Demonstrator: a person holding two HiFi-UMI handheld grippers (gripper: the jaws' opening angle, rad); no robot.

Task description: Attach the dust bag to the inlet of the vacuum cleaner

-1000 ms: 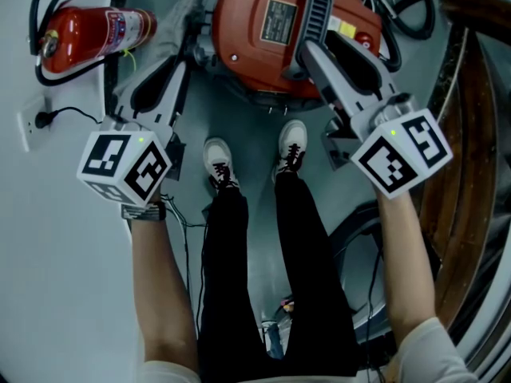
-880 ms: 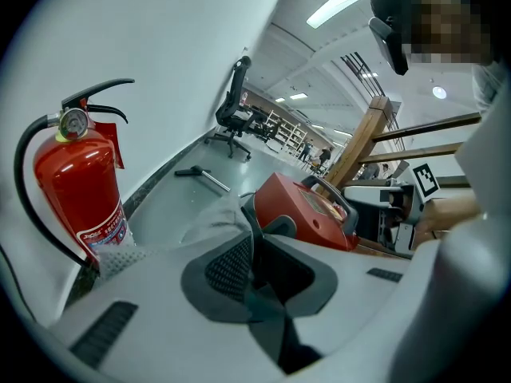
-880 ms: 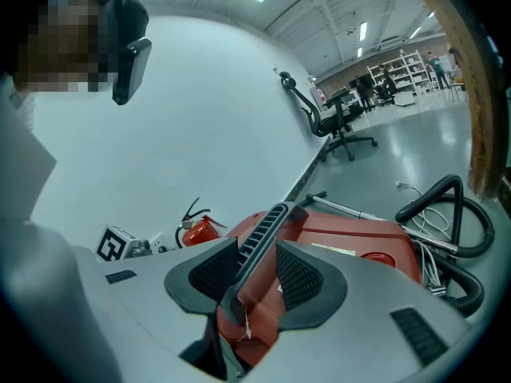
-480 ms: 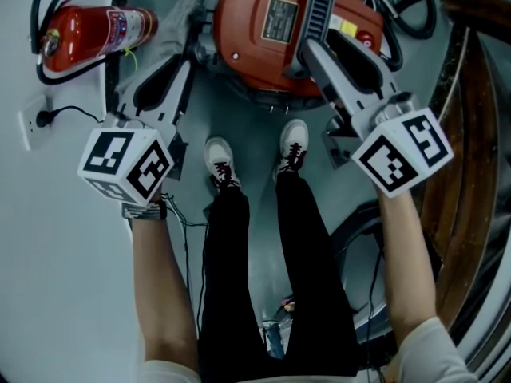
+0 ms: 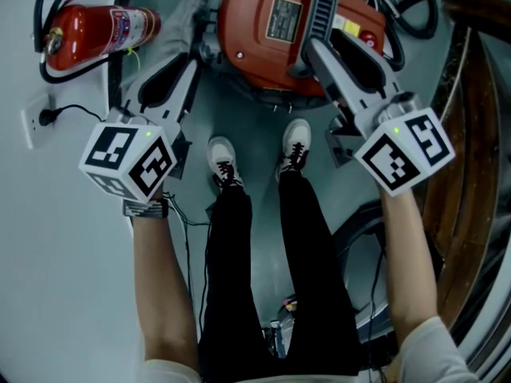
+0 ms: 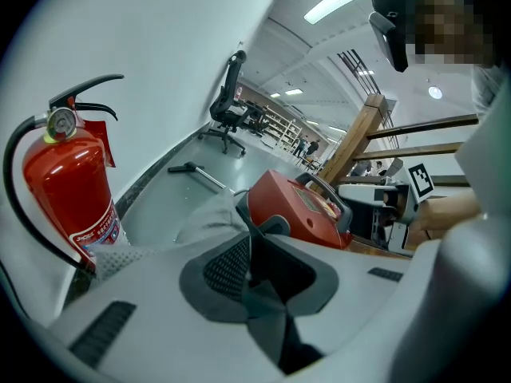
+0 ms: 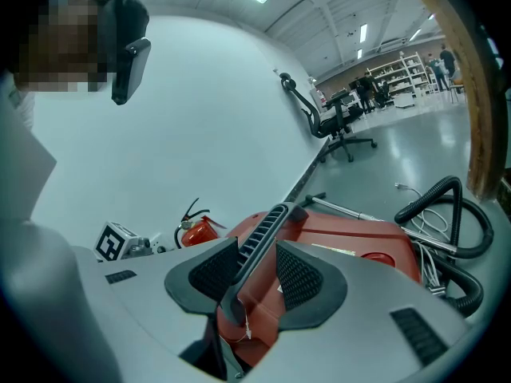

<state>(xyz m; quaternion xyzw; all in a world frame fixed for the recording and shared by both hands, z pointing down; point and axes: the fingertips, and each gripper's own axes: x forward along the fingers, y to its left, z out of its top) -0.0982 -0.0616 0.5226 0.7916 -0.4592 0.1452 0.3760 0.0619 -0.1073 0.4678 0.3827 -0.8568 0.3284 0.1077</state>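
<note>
The red vacuum cleaner (image 5: 263, 30) stands on the grey floor at the top of the head view. Its black ribbed handle (image 5: 318, 10) runs between the pads of my right gripper (image 5: 307, 54), which is shut on it; the right gripper view shows the handle (image 7: 259, 234) clamped between the pads. A grey cloth dust bag (image 5: 192, 10) hangs at the vacuum's left side. My left gripper (image 5: 194, 58) reaches to it and is shut on its cloth. In the left gripper view the bag (image 6: 209, 218) stretches from the jaws toward the vacuum (image 6: 291, 210). The inlet is hidden.
A red fire extinguisher (image 5: 92, 30) lies against the white wall at left, above a wall socket (image 5: 36, 122) with a plug. A black hose and cables (image 5: 407, 14) pile right of the vacuum. Wooden rails (image 5: 471, 134) stand at right. The person's shoes (image 5: 223, 162) are just below the vacuum.
Nothing has visibly changed apart from a slight shift of the head view; both grippers keep their holds.
</note>
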